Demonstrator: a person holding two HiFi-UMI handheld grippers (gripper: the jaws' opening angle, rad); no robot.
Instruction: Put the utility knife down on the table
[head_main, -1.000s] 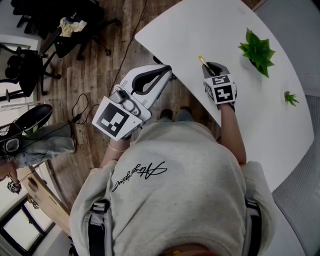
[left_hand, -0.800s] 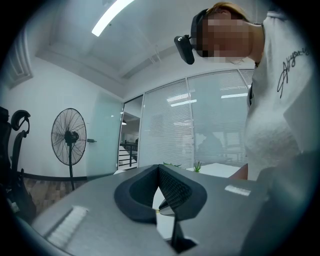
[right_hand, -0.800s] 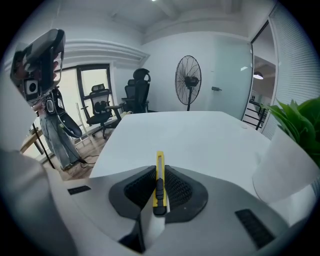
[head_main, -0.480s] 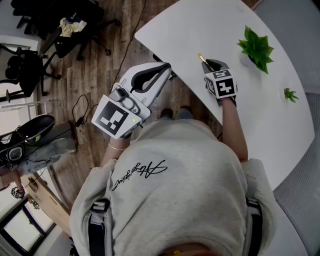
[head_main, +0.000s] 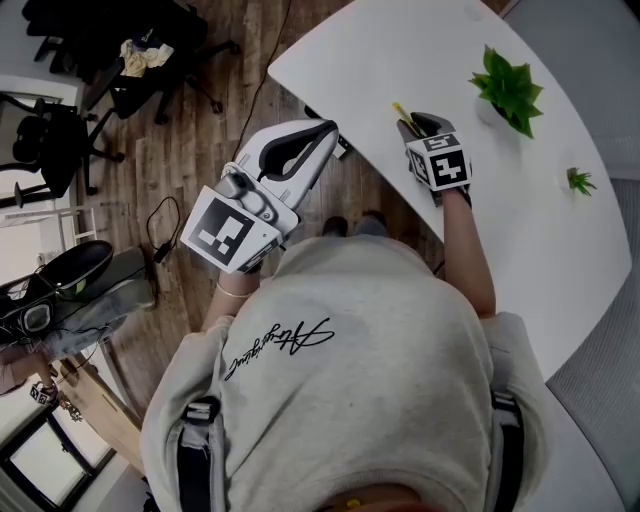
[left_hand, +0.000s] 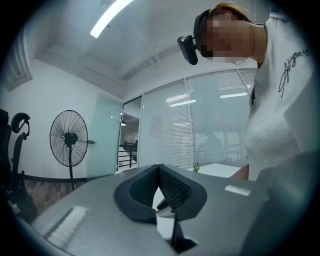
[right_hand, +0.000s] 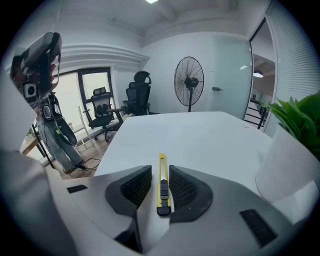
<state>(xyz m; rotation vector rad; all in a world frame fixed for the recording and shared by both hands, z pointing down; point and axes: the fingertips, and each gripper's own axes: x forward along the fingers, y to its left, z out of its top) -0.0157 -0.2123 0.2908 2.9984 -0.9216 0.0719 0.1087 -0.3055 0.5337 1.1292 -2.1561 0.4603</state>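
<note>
**A:** Where is the utility knife (right_hand: 162, 186)?

**B:** It lies flat on the white table (right_hand: 200, 135), between the jaws of the right gripper (right_hand: 160, 171). The right gripper view shows its yellow body and black slider pointing away along the tabletop. The jaws have just been opening and now stand spread. There is a clear gap on the knife's left side, and the other pad sits just beside it without pinching.

**A:** Does the head view show that too?

**B:** Only partly. There the right gripper (head_main: 408, 122) slants down near the table's (head_main: 420, 50) edge, and a short yellow tip of the knife (head_main: 398, 108) pokes out past it. The marker cube hides the gap between the jaws.

**A:** And the other tool?

**B:** In the head view the left gripper (head_main: 325, 128) is held off the table, over the wooden floor (head_main: 200, 120). Its own view shows the left gripper (left_hand: 159, 167) with its pads pressed together at the tips and nothing between them.

**A:** Anything else?

**B:** A potted plant (head_main: 508, 90) stands on the table beyond the right gripper, and its leaves crowd the right edge of the right gripper view (right_hand: 295, 120). A pedestal fan (right_hand: 189, 80) appears only in the gripper views (left_hand: 68, 138).
</note>
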